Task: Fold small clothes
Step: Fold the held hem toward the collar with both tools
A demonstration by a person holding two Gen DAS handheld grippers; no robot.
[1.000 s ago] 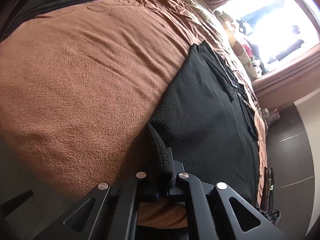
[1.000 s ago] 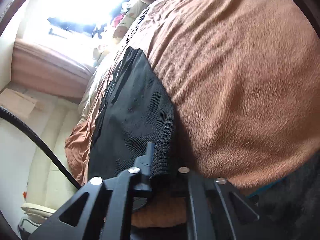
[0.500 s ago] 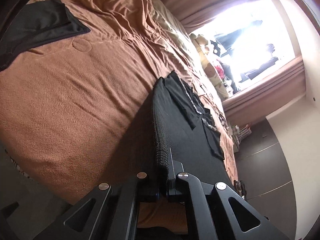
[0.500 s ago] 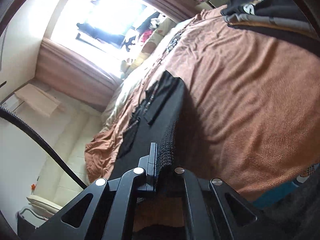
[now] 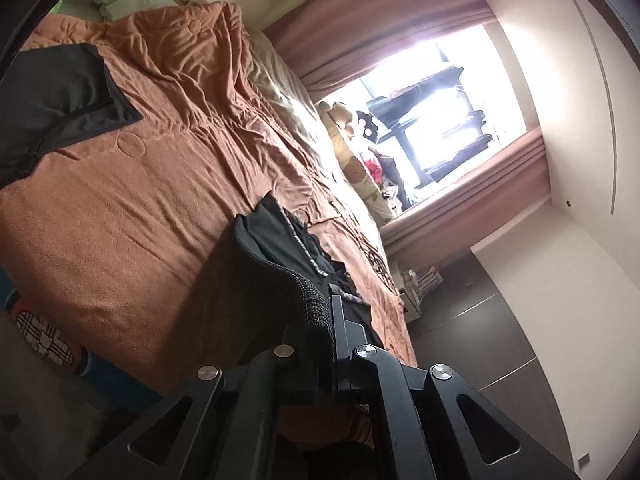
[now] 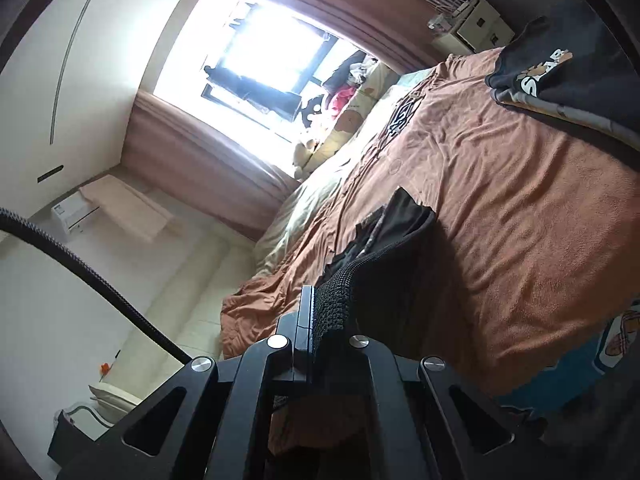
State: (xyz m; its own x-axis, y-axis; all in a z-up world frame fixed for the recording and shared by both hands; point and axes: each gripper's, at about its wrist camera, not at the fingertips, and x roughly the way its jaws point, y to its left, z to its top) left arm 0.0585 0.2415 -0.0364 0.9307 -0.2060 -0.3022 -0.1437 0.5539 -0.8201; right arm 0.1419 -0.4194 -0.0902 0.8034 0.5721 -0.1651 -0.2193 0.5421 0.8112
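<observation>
The left tool (image 5: 326, 322) is clamped on a coarse, open-knit black hem — the waistband edge of a small black garment (image 5: 276, 248). The right tool (image 6: 320, 312) pinches the same mesh-like band at its other corner, jaws pressed together on the cloth (image 6: 394, 236). The garment hangs between the two tools, its near edge lifted off the bed while its far part trails down onto the brown blanket (image 5: 132, 200). Its body looks smoother than the ribbed band, with a thin pale trim running along one seam.

The blanket is fleecy and rumpled, with round stitched patches. Two other dark garments lie on it: one flat, satin-edged black piece (image 5: 64, 96) in the left wrist view, and one black top with white lettering (image 6: 560, 76) in the right wrist view. Soft toys (image 5: 352, 152) sit at the bright window (image 5: 440, 108), framed by pleated pinkish curtains.
</observation>
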